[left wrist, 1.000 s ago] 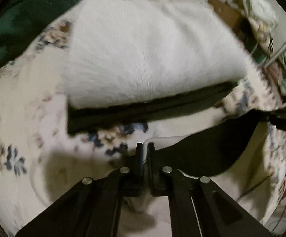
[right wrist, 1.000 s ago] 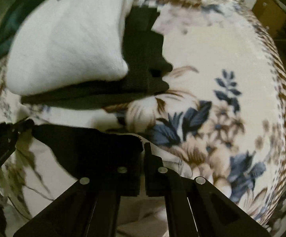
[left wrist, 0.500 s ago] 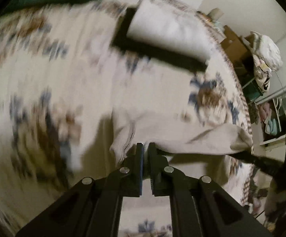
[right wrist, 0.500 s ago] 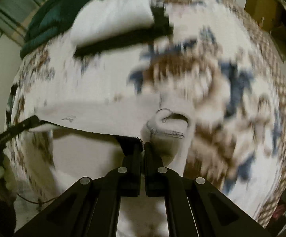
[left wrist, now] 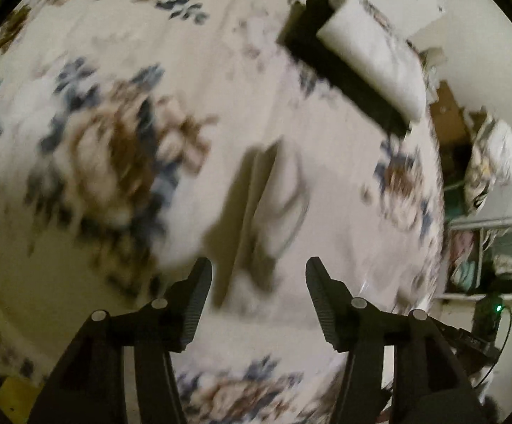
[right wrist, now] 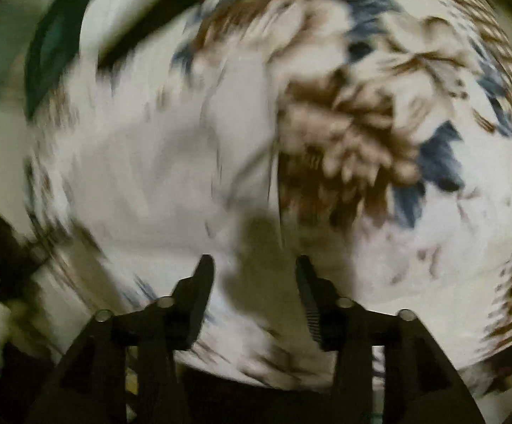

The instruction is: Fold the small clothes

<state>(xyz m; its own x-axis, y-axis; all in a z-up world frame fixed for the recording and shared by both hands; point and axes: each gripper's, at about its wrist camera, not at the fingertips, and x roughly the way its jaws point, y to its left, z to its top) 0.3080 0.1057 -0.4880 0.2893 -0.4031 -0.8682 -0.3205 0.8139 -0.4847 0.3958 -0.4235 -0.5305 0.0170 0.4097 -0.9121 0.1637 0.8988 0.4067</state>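
A small pale garment (left wrist: 280, 194) lies on the floral bedspread (left wrist: 114, 134), just ahead of my left gripper (left wrist: 257, 275), which is open and empty above it. In the right wrist view the same pale garment (right wrist: 171, 169) lies blurred ahead and left of my right gripper (right wrist: 254, 272), which is open and empty. A folded stack, white cloth (left wrist: 372, 53) on black cloth (left wrist: 340, 77), sits at the far side of the bed. Both views are motion-blurred.
A dark green cloth (right wrist: 54, 42) lies at the bed's far left. Past the bed's right edge stand a shelf (left wrist: 485, 247) with clothes, a bundle of laundry (left wrist: 492, 159) and a brown cabinet (left wrist: 450, 113).
Both grippers have opened and let go of the pale garment, which now lies on the bed. Both cameras have swung and pulled back from it.
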